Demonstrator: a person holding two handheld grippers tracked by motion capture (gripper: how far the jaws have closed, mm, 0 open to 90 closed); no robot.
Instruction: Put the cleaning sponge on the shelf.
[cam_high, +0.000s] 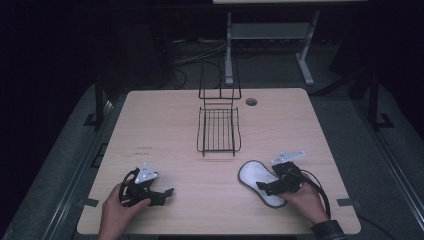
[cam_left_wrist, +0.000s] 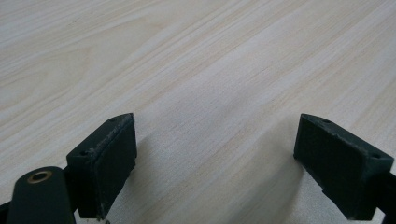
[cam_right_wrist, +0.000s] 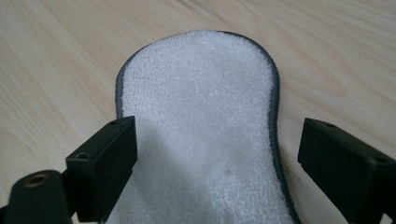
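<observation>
A white fuzzy pad with a dark grey edge (cam_high: 256, 178) lies flat on the wooden table (cam_high: 170, 125) at the front right. My right gripper (cam_high: 263, 188) hovers low over its near end, jaws open and straddling the pad (cam_right_wrist: 201, 130) without pinching it. My left gripper (cam_high: 165, 195) rests at the front left of the table, open, with bare wood between its jaws (cam_left_wrist: 215, 158). A black wire rack (cam_high: 218, 129) stands in the middle of the table, beyond both grippers.
A second black wire frame (cam_high: 220, 85) rises at the table's far edge behind the rack. A round cable hole (cam_high: 251, 101) sits to its right. Beyond the table a white desk frame (cam_high: 270, 35) stands on the dark floor.
</observation>
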